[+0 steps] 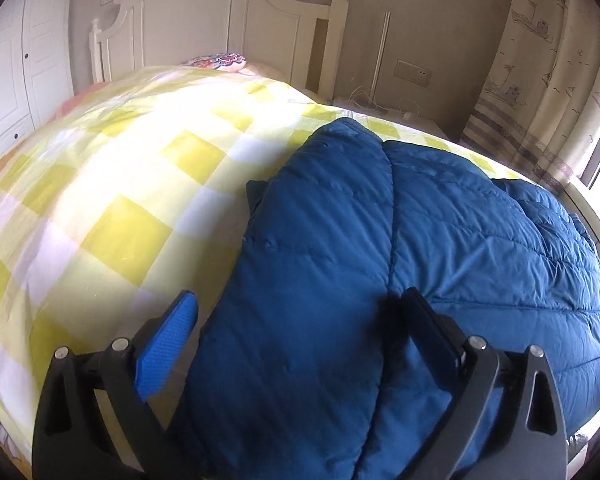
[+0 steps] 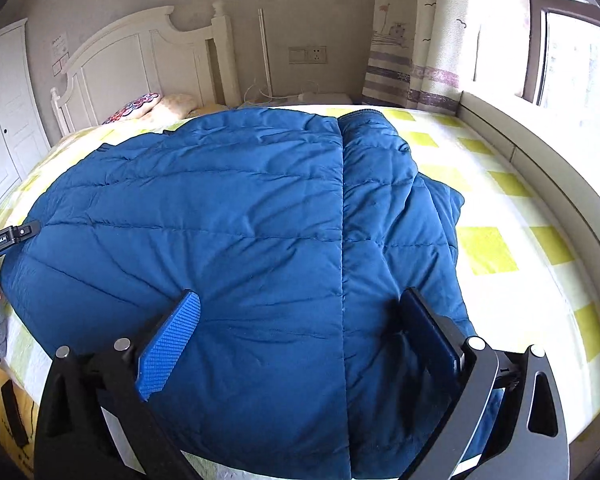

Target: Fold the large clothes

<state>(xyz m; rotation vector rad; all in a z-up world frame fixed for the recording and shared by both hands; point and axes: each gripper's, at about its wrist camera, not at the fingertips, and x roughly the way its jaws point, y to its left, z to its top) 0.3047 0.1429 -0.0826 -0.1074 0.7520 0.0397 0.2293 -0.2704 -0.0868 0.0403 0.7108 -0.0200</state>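
both hand-held grippers, left (image 1: 300,336) and right (image 2: 304,332), gape (empty) over blue jacket (image 2: 228,216).

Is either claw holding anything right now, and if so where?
Nothing is held. The left claw and right claw are both open above the blue jacket, not pinching any fabric.

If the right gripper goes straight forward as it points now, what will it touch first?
Most likely the blue padded jacket: the right gripper is open just above it, near the seam. Exact height is unclear.
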